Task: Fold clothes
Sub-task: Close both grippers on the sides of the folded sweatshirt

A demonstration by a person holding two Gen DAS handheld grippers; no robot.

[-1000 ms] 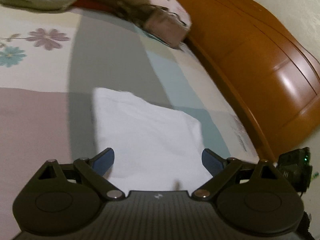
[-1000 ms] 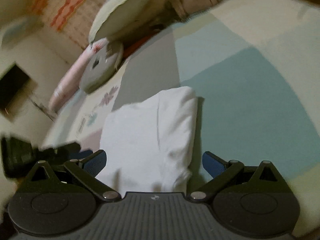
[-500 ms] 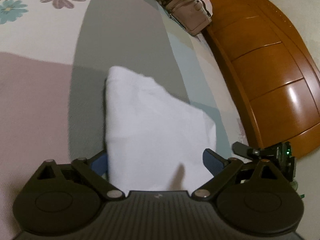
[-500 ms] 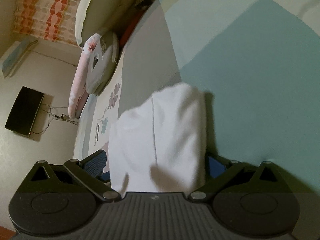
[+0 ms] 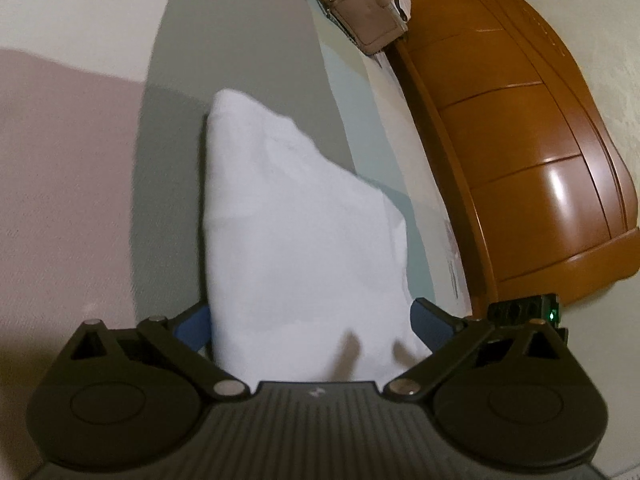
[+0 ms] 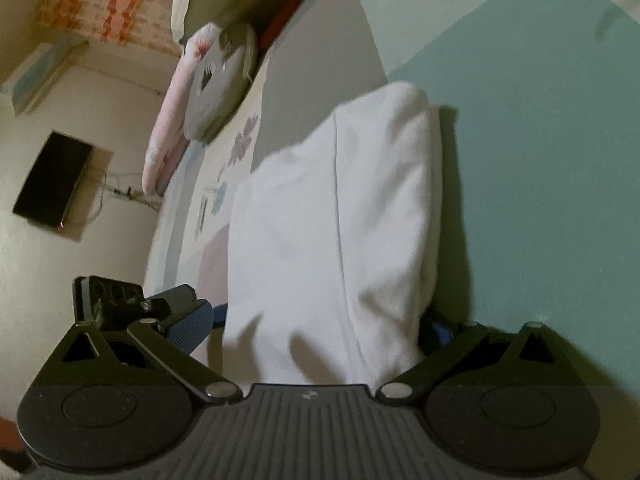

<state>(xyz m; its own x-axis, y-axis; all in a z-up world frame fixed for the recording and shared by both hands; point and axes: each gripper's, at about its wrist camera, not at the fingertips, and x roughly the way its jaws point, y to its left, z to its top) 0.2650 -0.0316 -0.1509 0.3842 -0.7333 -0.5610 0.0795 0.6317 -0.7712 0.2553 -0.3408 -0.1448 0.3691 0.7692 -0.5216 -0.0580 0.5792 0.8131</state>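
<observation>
A folded white garment (image 5: 296, 232) lies on the patchwork bedspread (image 5: 68, 160). Its near end fills the gap between the blue pads of my left gripper (image 5: 310, 324), which is open wide. The same garment (image 6: 332, 232) shows in the right wrist view, its near end between the fingers of my right gripper (image 6: 314, 326), also open wide. The cloth covers the inner edges of the pads, and whether it rests on them is hidden. Each gripper shows in the other's view: the right one (image 5: 528, 312) at the garment's right, the left one (image 6: 112, 300) at its left.
An orange wooden bed board (image 5: 520, 140) runs along the right side of the bed. A pink bag (image 5: 368, 20) lies at the far end. Pillows (image 6: 216, 80) are stacked by the wall, where a dark screen (image 6: 52, 184) hangs.
Both grippers have moved in on the garment, so its near end now sits between each pair of fingers. The jaws have stayed wide open.
</observation>
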